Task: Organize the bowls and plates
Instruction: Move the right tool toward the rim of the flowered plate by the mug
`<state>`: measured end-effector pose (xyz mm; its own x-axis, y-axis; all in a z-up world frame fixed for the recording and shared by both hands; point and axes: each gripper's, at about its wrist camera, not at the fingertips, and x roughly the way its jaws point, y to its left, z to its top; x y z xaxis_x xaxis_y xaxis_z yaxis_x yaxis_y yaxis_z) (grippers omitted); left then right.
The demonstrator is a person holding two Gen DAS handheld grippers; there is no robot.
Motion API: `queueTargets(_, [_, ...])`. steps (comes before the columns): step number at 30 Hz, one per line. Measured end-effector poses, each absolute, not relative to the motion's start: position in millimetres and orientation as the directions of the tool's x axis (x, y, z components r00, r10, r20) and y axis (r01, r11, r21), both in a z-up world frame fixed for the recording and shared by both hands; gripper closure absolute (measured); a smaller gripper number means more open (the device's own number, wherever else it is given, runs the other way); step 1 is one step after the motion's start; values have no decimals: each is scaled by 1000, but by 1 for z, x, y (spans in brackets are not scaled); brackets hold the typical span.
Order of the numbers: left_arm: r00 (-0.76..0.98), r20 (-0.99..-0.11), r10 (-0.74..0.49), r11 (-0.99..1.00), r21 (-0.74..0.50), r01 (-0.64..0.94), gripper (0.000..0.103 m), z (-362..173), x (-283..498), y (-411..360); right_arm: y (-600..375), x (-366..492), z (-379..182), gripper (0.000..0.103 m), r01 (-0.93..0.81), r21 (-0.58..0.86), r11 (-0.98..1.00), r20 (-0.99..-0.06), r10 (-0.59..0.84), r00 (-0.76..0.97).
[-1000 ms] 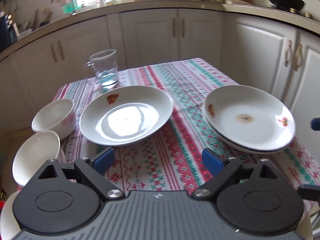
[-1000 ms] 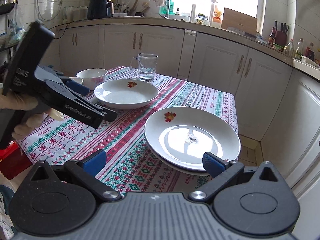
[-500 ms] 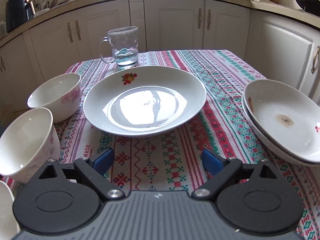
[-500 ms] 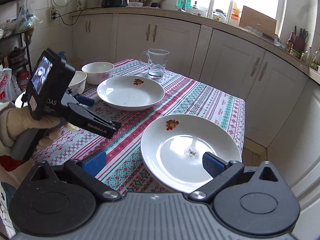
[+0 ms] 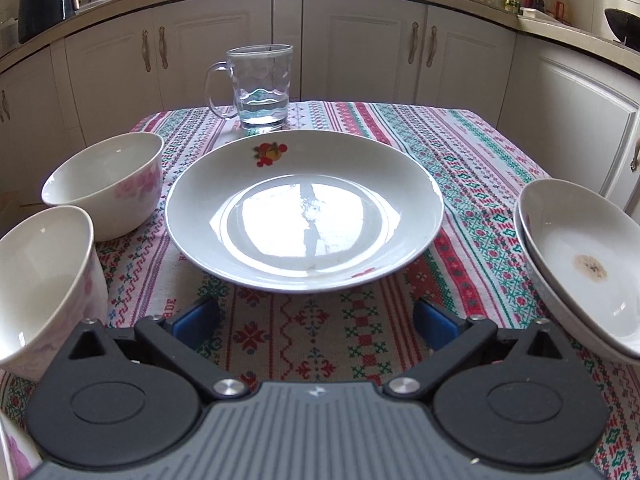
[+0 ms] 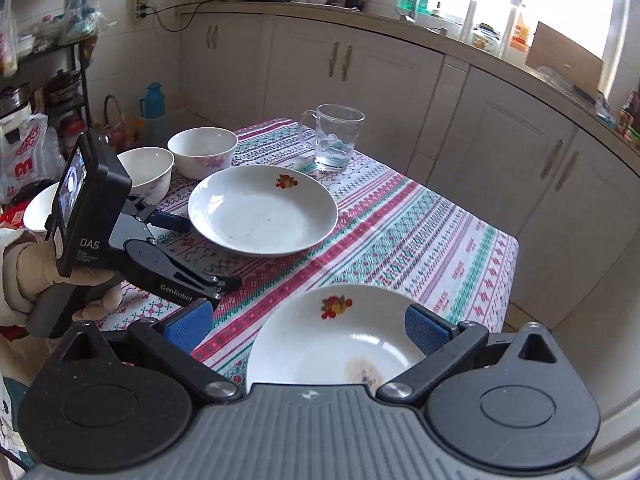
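- The patterned red, green and white cloth-covered surface [image 5: 472,160] carries all the crockery.
- At far left, a white ceramic bowl with a pink flower print [image 5: 44,280] stands upright at the surface's near edge, mouth up.
- Just behind it a second white ceramic bowl with pink flowers [image 5: 108,184] also stands upright, close to the first; whether they touch I cannot tell.
- In the right wrist view a third white bowl [image 6: 36,208] shows partly behind the left hand-held gripper's body.
- The left hand-held gripper [image 5: 316,316] hovers over the cloth just short of the centre plate; its blue pads are spreading wide apart, with only cloth between them.
- A gloved hand [image 6: 44,276] grips its handle.
- The white round shallow plate with a red fruit motif [image 5: 304,208] lies flat in the middle, motif on its far rim, towards the mug.
- A clear glass handled mug [image 5: 260,88] with a little water stands upright behind it, handle to the left.
- At right, a stack of two white shallow plates [image 5: 580,260] sits near the surface's edge, a brown stain in the top one.
- The right hand-held gripper [image 6: 306,326] stands wide above that stack; whether its right pad touches the rim I cannot tell.
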<state>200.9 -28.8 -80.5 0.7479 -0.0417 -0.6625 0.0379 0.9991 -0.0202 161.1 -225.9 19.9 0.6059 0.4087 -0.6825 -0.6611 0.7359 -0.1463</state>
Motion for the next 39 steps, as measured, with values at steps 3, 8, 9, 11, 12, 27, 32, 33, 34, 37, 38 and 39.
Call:
queueTargets(3, [752, -658, -38, 999, -22, 32, 0, -81, 203, -27, -219, 176, 23, 0, -694, -149, 705, -694, 425, 581])
queueTargets(8, [758, -651, -30, 1000, -20, 23, 0, -82, 210, -26, -206, 207, 28, 0, -755, -123, 644, -714, 471, 518])
queueTargets(9, [759, -651, -30, 1000, -20, 22, 0, -82, 211, -26, -203, 213, 28, 0, -766, -119, 632, -719, 477, 505])
queueTargets(11, [759, -651, -33, 999, -20, 26, 0, -82, 214, -25, -196, 227, 29, 0, -788, -106, 606, -729, 492, 476])
queueTargets(12, [759, -650, -34, 999, -19, 28, 0, -82, 214, -25, -193, 234, 29, 0, -800, -96, 592, -736, 499, 458])
queueTargets(27, [766, -641, -54, 999, -36, 40, 2, -83, 218, -23, -132, 329, -8, 0, -887, 15, 462, -805, 531, 263])
queueTargets(32, [771, -634, -56, 998, -39, 40, 3, -82, 219, -22, -115, 359, -17, 0, -902, 70, 426, -805, 558, 201])
queueTargets(33, [772, -634, -54, 999, -38, 39, 3, -82, 219, -23, -111, 364, -20, 0, -903, 72, 423, -808, 556, 196])
queueTargets(34, [772, -634, -55, 998, -39, 39, 3, -82, 219, -23, -107, 369, -22, 2, -904, 75, 420, -813, 551, 189])
queueTargets(37, [771, -634, -60, 998, -44, 41, 3, -82, 219, -22, -98, 382, -31, 12, -908, 88, 409, -826, 540, 163])
queueTargets(38, [771, -634, -60, 998, -44, 41, 3, -82, 219, -22, -95, 386, -34, 14, -908, 92, 409, -829, 536, 158])
queueTargets(39, [771, -634, -59, 998, -44, 40, 3, -82, 219, -22, -93, 390, -36, 14, -906, 96, 411, -830, 536, 155])
